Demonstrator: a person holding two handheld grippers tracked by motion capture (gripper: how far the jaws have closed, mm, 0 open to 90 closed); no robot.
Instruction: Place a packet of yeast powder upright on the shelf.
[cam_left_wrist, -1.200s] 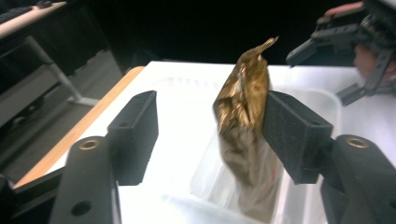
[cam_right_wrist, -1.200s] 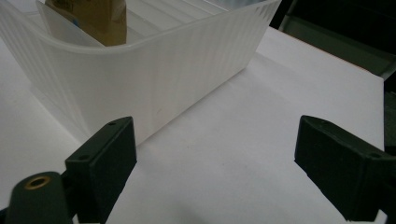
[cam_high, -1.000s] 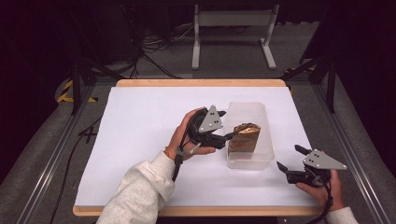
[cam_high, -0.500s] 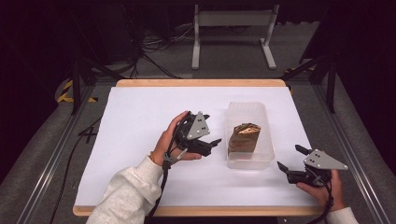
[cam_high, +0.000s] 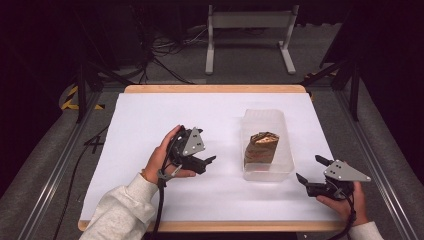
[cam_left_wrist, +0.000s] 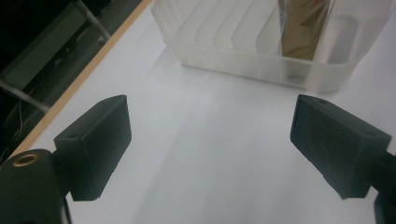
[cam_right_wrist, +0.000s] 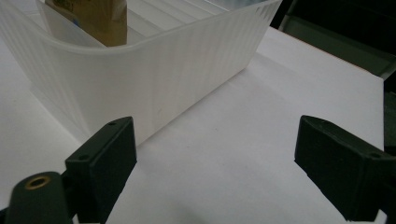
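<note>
A brown and gold packet (cam_high: 261, 147) stands inside a translucent plastic bin (cam_high: 250, 120) on the right half of the white table. My left gripper (cam_high: 207, 164) hovers low over the table to the left of the bin, pointing at it. Its jaws have just been opening and have nothing between them. From the left gripper view, the left gripper (cam_left_wrist: 212, 140) faces the bin (cam_left_wrist: 224, 60) and the packet (cam_left_wrist: 303, 28) beyond bare table. My right gripper (cam_high: 308, 168) rests open at the bin's near right corner. In its own view the right gripper (cam_right_wrist: 215, 168) spans empty table beside the bin wall (cam_right_wrist: 154, 79) and packet (cam_right_wrist: 98, 18).
The white table top (cam_high: 150, 120) has a wooden edge (cam_high: 215, 88) all round. A metal stand (cam_high: 250, 30) and cables lie on the dark floor behind. Aluminium rails (cam_high: 55, 170) run along both sides of the table.
My left gripper has drawn back left from the packet in the bin and sunk toward the table, its jaws spreading. The packet stays in the bin. The right gripper has kept still.
</note>
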